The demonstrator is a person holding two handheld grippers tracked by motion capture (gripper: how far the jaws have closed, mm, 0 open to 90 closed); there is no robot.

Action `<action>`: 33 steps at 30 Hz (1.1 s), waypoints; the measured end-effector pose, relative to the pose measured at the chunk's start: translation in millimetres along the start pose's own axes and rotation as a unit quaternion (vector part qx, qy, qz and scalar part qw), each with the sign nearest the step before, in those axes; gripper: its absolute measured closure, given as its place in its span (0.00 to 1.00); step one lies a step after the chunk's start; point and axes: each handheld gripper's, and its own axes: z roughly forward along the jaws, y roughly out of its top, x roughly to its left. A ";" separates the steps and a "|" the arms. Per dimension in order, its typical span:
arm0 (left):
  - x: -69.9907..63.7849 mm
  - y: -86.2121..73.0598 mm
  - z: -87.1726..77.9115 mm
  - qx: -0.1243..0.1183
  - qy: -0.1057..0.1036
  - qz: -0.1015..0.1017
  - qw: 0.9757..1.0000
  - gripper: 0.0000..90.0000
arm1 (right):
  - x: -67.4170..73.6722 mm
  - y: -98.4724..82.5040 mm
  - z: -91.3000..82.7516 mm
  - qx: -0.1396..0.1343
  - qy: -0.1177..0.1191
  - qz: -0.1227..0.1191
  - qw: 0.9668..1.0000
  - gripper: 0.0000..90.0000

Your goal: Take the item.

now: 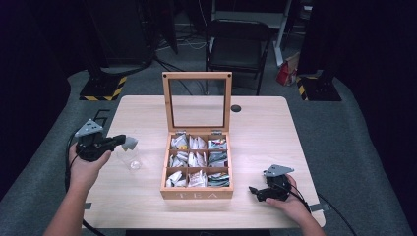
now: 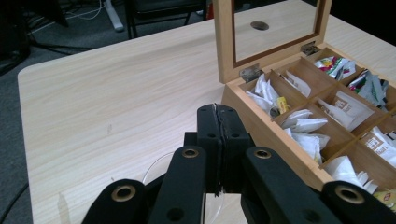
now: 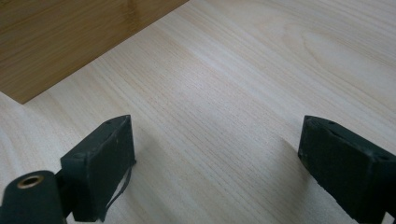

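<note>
A wooden tea box (image 1: pixel 196 192) stands in the middle of the table, its glass lid (image 1: pixel 197 102) upright. Its compartments hold several tea bags (image 1: pixel 197 158). My left gripper (image 1: pixel 124 142) hovers left of the box, above a clear glass (image 1: pixel 132 161). Its jaws are shut, and a pale tea bag (image 1: pixel 131 143) shows at their tips. In the left gripper view the pads (image 2: pixel 208 126) press together with a thin edge between them, and the glass rim (image 2: pixel 152 170) curves below. My right gripper (image 1: pixel 254 192) lies on the table by the box's front right corner, jaws open (image 3: pixel 215 154) and empty.
The light wood table (image 1: pixel 255 132) has a round cable hole (image 1: pixel 236 108) behind the box. A black chair (image 1: pixel 238 46) and stands with striped bases (image 1: pixel 103 88) are on the floor beyond. The box's side wall (image 3: pixel 70 37) is close to my right gripper.
</note>
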 end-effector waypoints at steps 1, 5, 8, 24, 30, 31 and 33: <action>1.0 -0.8 0.1 0.001 0.000 -0.002 1.000 0.99 | 0.0 0.0 0.0 0.000 0.000 0.000 1.000 0.11; 3.7 -4.2 1.0 0.006 0.003 -0.006 1.000 0.99 | 0.0 0.0 0.0 0.000 0.000 0.000 1.000 0.11; 6.4 -7.7 1.8 0.009 0.005 -0.011 1.000 0.99 | 0.0 0.0 0.0 0.000 0.000 0.000 1.000 0.11; 15.3 -19.3 11.1 0.027 0.014 -0.024 0.999 0.99 | 0.0 0.0 0.0 0.000 0.000 0.000 1.000 0.11; 17.8 -24.3 14.4 0.035 0.015 -0.029 0.999 0.99 | 0.0 0.0 0.0 0.000 0.000 0.000 1.000 0.11; 18.2 -25.4 15.0 0.036 0.014 -0.030 0.999 0.99 | 0.0 0.0 0.0 0.000 0.000 0.000 1.000 0.11; 18.6 -27.6 16.6 0.039 0.014 -0.032 0.999 0.99 | 0.0 0.0 0.0 0.000 0.000 0.000 1.000 0.11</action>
